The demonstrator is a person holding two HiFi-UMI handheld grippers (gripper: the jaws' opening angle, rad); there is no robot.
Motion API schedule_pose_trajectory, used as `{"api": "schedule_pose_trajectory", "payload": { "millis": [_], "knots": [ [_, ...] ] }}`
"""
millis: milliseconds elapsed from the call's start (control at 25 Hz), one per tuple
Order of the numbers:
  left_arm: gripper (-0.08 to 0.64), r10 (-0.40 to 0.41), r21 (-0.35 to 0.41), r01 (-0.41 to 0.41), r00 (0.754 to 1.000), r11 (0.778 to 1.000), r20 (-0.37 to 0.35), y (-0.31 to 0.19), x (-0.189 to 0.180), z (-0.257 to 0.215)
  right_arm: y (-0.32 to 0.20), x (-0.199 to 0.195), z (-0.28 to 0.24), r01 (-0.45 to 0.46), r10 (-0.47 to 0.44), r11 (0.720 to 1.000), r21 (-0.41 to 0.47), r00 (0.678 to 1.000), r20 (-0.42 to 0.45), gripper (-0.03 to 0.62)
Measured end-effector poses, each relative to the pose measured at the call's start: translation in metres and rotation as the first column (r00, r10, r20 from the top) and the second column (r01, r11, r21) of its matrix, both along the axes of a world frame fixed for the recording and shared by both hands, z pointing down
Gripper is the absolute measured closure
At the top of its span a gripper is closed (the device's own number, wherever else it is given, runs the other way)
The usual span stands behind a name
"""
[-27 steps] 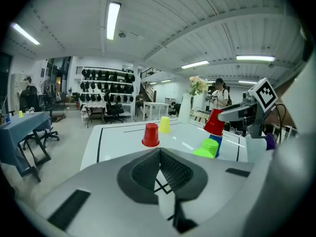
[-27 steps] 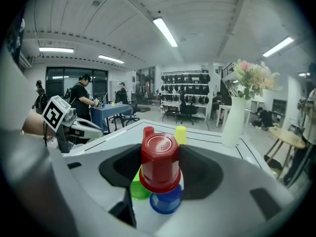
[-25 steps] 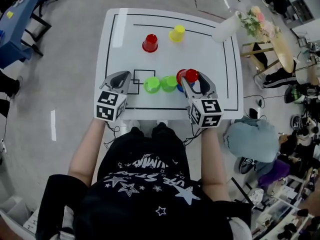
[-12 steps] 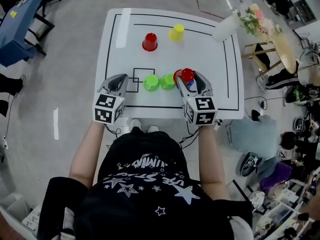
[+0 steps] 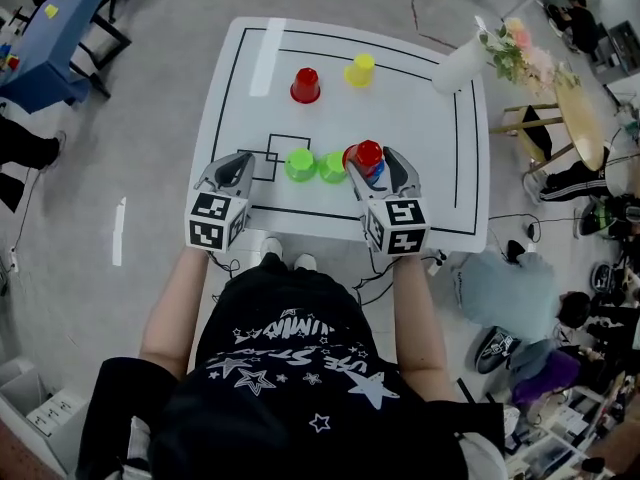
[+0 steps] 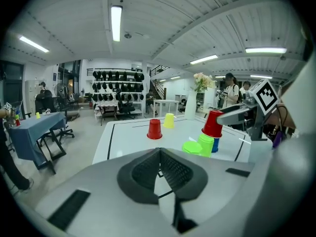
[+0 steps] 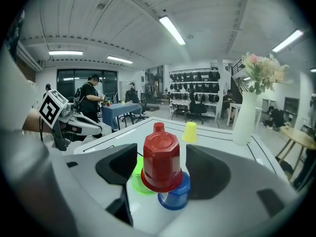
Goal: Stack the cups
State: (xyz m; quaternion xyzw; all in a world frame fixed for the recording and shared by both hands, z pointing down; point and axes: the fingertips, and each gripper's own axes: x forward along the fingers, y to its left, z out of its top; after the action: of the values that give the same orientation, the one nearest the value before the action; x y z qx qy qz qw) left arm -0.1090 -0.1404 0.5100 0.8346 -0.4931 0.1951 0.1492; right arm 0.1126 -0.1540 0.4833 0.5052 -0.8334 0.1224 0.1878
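Note:
A red cup [image 5: 368,154] [image 7: 160,162] sits upside down and slightly tilted on an upturned blue cup [image 7: 175,195] near the table's front right. My right gripper [image 5: 372,164] [image 7: 160,158] straddles it; its jaws have just been opening and a gap shows on each side of the cup. Two green cups [image 5: 300,164] [image 5: 332,166] stand just left of that stack. A second red cup [image 5: 305,85] and a yellow cup [image 5: 360,69] stand farther back. My left gripper [image 5: 238,166] [image 6: 159,154] hovers at the front left, shut on nothing.
The white table [image 5: 430,138] carries black guide lines and a small drawn square [image 5: 280,150]. A white vase with flowers [image 5: 455,63] stands at its back right corner. A blue table [image 5: 60,28] and people stand around on the floor beyond.
The right gripper's jaws have spread away from the red cup, which stays on the blue cup. The left gripper has shifted slightly along the front edge.

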Motion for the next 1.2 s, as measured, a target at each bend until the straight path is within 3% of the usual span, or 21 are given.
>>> {"api": "schedule_pose_trajectory", "payload": {
  "millis": [600, 880, 1200],
  "knots": [
    [0.549, -0.111, 0.053, 0.11, 0.994, 0.992, 0.005, 0.018, -0.004, -0.022, 0.002, -0.012, -0.067, 0.078, -0.091, 0.984, 0.162, 0.993, 0.079, 0.291],
    [0.549, -0.106, 0.05, 0.106, 0.994, 0.993, -0.001, 0.01, -0.027, -0.025, -0.009, -0.058, -0.115, 0.099, -0.125, 0.964, 0.248, 0.988, 0.093, 0.296],
    [0.549, -0.061, 0.041, 0.062, 0.998, 0.997, -0.025, -0.025, -0.067, -0.022, -0.046, -0.131, -0.115, 0.065, -0.088, 0.972, 0.226, 0.992, 0.094, 0.296]
  ]
}}
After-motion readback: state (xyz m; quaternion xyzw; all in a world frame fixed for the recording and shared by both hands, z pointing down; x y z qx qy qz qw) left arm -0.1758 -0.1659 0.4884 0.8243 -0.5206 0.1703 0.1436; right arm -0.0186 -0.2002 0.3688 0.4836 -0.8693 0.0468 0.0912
